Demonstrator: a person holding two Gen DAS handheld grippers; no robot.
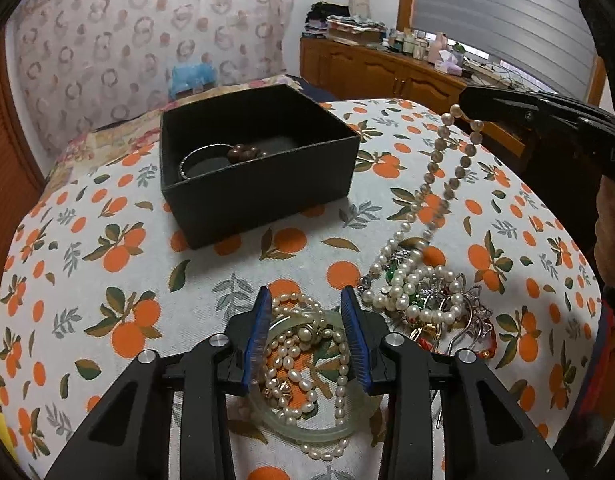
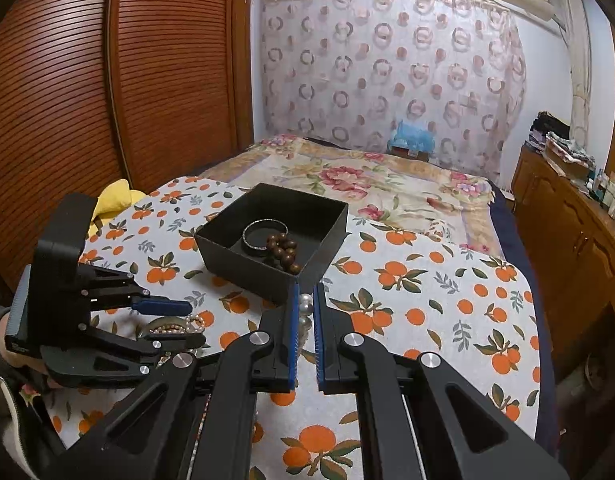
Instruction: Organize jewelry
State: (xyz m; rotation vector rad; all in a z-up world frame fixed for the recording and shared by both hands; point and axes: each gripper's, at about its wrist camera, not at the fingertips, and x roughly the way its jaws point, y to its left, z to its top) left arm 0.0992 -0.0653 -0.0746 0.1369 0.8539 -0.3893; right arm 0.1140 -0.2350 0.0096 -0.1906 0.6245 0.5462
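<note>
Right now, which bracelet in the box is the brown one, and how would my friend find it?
Find the black box on the orange-print cloth. Two things lie inside it, touching. The wooden bead bracelet is a clump of round dark-brown balls; its neighbour, the silver bangle, is one thin shiny ring.

The box (image 1: 259,196) is black. The cloth (image 1: 107,280) is white with orange fruit and green leaves. The bangle (image 1: 307,432) is pale green.

Swinging pearl necklace (image 1: 435,216) partly motion-blurred
</note>
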